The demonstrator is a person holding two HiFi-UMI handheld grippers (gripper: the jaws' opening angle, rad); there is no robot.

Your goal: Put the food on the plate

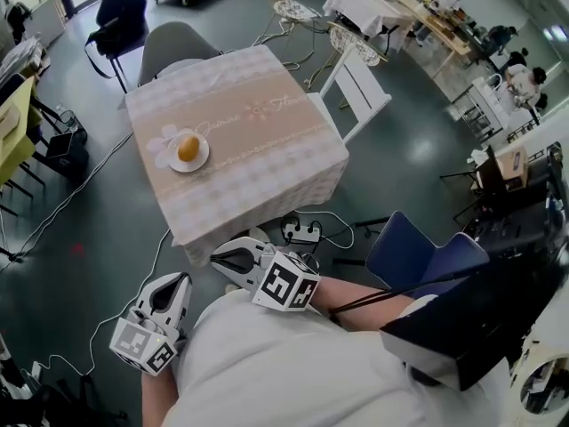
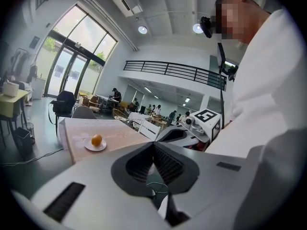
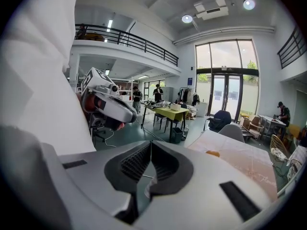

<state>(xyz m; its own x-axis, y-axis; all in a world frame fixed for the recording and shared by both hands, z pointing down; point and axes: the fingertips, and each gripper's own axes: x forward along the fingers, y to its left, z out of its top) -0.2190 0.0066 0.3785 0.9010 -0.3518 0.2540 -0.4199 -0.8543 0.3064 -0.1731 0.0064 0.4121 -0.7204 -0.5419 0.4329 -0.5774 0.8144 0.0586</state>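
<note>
An orange round piece of food (image 1: 188,148) lies on a small white plate (image 1: 204,158) at the left side of a square table with a beige cloth (image 1: 267,132). Both grippers hang low by the person's body, well short of the table's near edge. My left gripper (image 1: 181,277) is shut and holds nothing. My right gripper (image 1: 214,257) is also shut and holds nothing. The left gripper view shows the food (image 2: 97,140) on its plate (image 2: 87,146) far beyond the shut jaws. In the right gripper view the food (image 3: 212,153) is a small orange spot on the table.
A grey chair (image 1: 173,47) stands behind the table and a white chair (image 1: 356,87) at its right. A blue chair (image 1: 413,256) is near my right side. A power strip (image 1: 302,232) and cables lie on the floor under the table's near edge.
</note>
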